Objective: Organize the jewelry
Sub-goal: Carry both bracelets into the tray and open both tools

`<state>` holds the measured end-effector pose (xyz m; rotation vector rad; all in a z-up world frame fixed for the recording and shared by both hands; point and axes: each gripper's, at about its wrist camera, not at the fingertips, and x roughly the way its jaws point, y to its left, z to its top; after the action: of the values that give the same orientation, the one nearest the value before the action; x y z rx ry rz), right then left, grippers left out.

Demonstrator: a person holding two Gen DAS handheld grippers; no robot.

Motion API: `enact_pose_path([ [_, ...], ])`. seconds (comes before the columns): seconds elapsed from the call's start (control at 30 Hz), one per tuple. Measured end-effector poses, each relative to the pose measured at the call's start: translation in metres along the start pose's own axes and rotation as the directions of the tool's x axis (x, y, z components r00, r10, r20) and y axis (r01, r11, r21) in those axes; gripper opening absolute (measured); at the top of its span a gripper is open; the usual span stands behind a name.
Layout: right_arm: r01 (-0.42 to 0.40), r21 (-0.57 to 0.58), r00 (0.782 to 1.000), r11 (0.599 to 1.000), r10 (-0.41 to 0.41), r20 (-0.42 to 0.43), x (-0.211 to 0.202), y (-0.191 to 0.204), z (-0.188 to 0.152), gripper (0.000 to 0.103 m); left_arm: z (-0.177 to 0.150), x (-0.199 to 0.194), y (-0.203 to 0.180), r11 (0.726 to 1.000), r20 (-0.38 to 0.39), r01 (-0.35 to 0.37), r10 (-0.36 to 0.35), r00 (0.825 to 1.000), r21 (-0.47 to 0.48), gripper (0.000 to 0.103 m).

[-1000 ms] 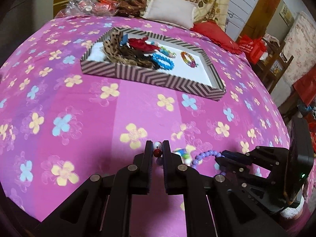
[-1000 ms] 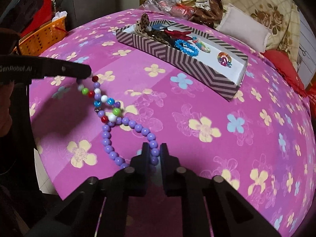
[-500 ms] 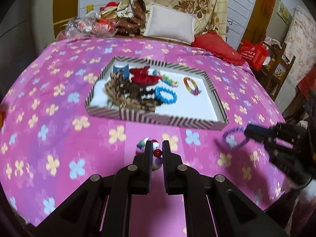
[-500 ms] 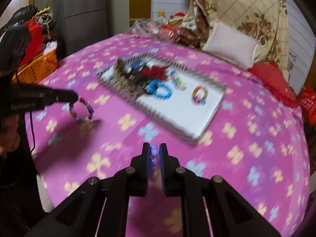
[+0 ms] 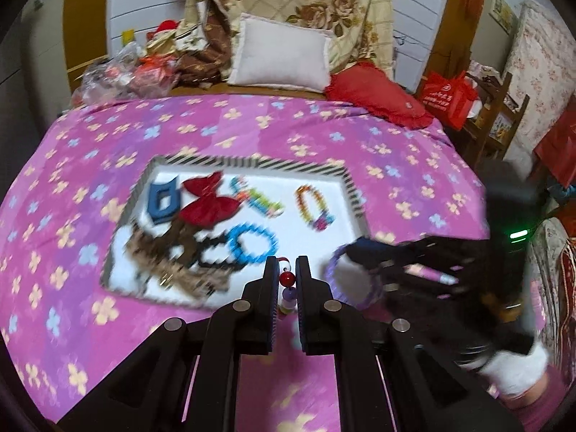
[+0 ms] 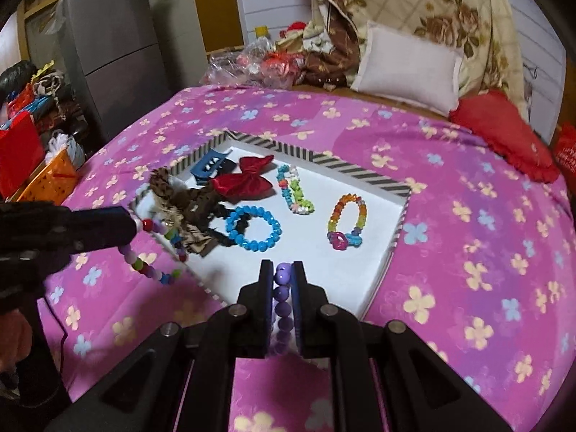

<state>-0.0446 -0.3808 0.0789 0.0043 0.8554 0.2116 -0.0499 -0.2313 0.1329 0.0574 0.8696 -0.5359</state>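
My left gripper [image 5: 287,262] is shut on a multicolour bead bracelet [image 5: 287,280], which dangles over the near rim of the striped tray [image 5: 252,163]. In the right wrist view that bracelet [image 6: 154,270] hangs from the left gripper [image 6: 135,221] at the tray's left corner. My right gripper [image 6: 282,264] is shut on a purple bead bracelet [image 6: 282,302] above the tray's near edge [image 6: 360,172]. The left wrist view shows that loop [image 5: 338,284] blurred under the right gripper [image 5: 356,246]. In the tray lie a blue bracelet [image 6: 253,228], a rainbow bracelet [image 6: 347,221], a pastel bracelet [image 6: 295,189] and a red bow [image 6: 244,178].
A blue hair claw [image 6: 210,167] and brown patterned hair ties [image 6: 172,194] fill the tray's left side. The tray rests on a pink flowered bedspread [image 6: 468,216]. A white pillow [image 6: 406,68], a red cushion [image 6: 504,133] and plastic bags [image 6: 244,68] sit at the head. An orange basket [image 6: 46,176] stands beside the bed.
Both grippers lifted their bracelets off the bedspread and carried them up and forward to the tray. The tray now looks closer and is seen more from above.
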Motion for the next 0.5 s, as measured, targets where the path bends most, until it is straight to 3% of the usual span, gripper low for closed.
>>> enact_pose_path([
  [0.17, 0.025, 0.051, 0.999, 0.998, -0.023, -0.043, 0.033, -0.03, 0.006, 0.009, 0.013, 0.036, -0.009, 0.999, -0.031, 0.043, -0.043, 0.999, -0.019, 0.013],
  [0.37, 0.063, 0.061, 0.995, 0.996, -0.058, -0.076, 0.056, -0.051, 0.007, 0.009, -0.006, 0.098, 0.02, 0.995, -0.133, -0.035, 0.022, 0.991, -0.098, 0.013],
  [0.5, 0.092, 0.038, 0.993, 0.995, -0.089, -0.071, 0.058, -0.052, 0.006, 0.009, -0.017, 0.111, 0.037, 0.99, -0.166, -0.06, 0.039, 0.985, -0.124, 0.013],
])
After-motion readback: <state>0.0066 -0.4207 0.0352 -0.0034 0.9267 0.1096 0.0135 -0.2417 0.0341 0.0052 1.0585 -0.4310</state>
